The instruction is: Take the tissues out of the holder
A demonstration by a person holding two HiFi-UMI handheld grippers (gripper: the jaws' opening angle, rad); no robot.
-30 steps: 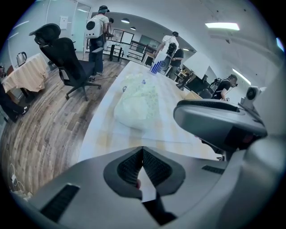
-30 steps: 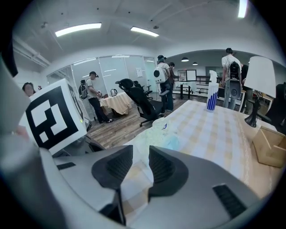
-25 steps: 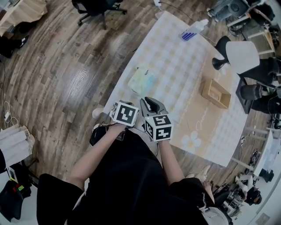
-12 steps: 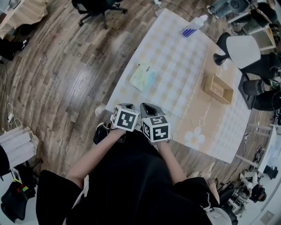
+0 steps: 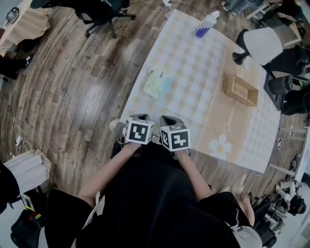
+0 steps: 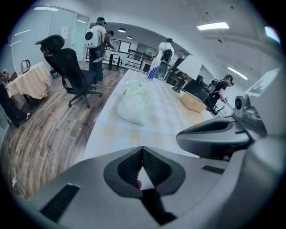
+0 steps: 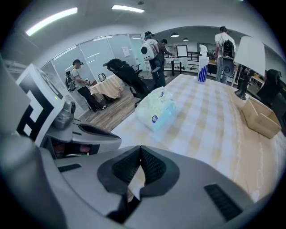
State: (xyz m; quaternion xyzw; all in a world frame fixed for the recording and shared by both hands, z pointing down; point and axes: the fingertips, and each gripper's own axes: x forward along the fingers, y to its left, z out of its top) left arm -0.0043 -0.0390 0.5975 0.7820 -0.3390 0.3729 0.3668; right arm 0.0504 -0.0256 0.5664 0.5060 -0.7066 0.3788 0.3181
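Both claws shut and empty at the table's near edge.

From my feed, the left gripper (image 5: 139, 117) and right gripper (image 5: 167, 119) hover side by side over the near edge of the table (image 5: 203, 72), close to its left corner. Each has its jaws pressed together with nothing between them. Bare checked cloth lies open ahead of them up to the tissue pack (image 5: 157, 85), which sits by the table's left edge. The wooden holder (image 5: 240, 90) stands well apart from the pack on the right side, near the lamp (image 5: 256, 46). A spray bottle (image 5: 206, 23) marks the far end, and an office chair (image 5: 99, 12) stands on the floor beyond the left edge.
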